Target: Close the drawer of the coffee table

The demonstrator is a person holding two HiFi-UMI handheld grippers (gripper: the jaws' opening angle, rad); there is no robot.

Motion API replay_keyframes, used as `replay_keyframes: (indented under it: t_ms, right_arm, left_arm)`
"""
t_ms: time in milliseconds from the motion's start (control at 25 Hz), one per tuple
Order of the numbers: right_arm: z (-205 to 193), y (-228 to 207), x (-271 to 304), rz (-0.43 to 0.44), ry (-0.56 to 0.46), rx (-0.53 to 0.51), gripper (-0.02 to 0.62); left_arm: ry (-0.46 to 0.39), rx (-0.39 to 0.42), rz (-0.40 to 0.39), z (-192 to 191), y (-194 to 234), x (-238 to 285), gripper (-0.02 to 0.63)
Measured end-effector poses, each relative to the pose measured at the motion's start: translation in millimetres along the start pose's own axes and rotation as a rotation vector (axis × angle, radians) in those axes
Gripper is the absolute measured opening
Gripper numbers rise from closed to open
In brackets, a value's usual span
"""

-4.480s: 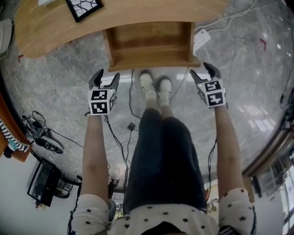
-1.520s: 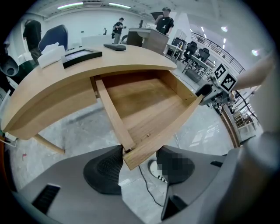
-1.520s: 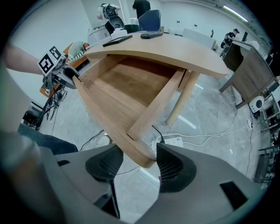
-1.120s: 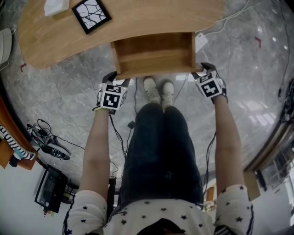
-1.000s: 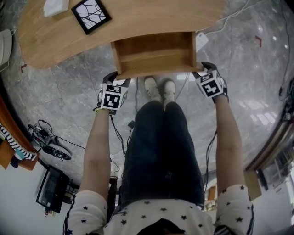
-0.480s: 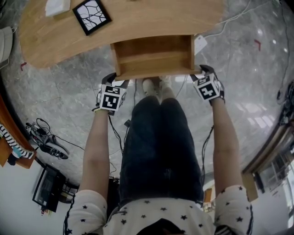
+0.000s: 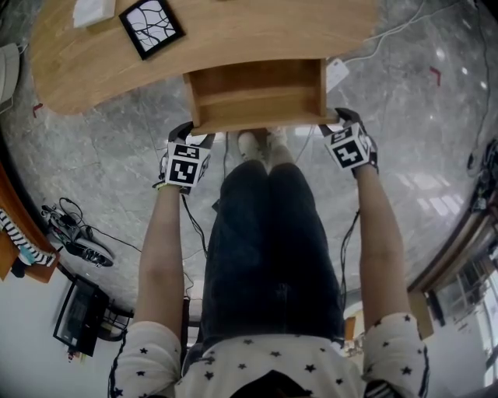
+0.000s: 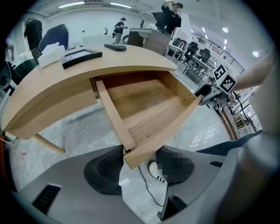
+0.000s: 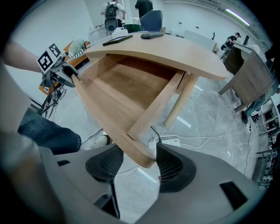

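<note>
- The drawer (image 7: 257, 97) stands pulled out from the front edge of the curved wooden counter (image 7: 233, 27), its wooden bottom in full sight.
- The left hand-held gripper (image 7: 191, 134) is at the drawer's front left corner. Its jaws are spread wide and straddle that corner, which sits against the left pad (image 8: 105, 168). I cannot tell whether the other pad touches the front board.
- The right hand-held gripper (image 7: 337, 123) is at the front right corner and points down. Its jaws are also apart, with the rounded corner of the front board between the pads (image 9: 173, 168) and close to both. No firm squeeze on the wood is visible.
- Both forearms reach straight ahead, one on each side of the person's legs. The shoes (image 7: 257, 141) sit on the grey marble floor (image 7: 117, 132) just under the drawer front.
- On the counter's top, well behind the drawer, lie a black-framed square (image 7: 152, 23) and, beside it, a white box (image 7: 92, 9).
- A white power strip (image 9: 168, 142) with cables lies on the floor below the right corner.
</note>
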State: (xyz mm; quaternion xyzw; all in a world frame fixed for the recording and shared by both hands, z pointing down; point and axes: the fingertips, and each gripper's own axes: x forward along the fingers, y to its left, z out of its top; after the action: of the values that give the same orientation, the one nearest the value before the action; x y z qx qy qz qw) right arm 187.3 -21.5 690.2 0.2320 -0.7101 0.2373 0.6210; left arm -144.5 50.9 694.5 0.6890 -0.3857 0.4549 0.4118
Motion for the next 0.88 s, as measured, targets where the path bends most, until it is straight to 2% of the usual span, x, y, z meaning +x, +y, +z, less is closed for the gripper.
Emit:
replay_keyframes:
  t_ms: [240, 880]
  right_arm:
    - [3, 3, 0, 0.020, -0.004, 0.010, 0.245]
    - [24, -14, 1, 0.000, -0.032, -0.005, 0.245]
  left_arm:
    - [0.006, 0.004, 0.010, 3, 2, 0, 0.244]
    - [-0.012, 0.002, 0.042, 22, 15, 1, 0.242]
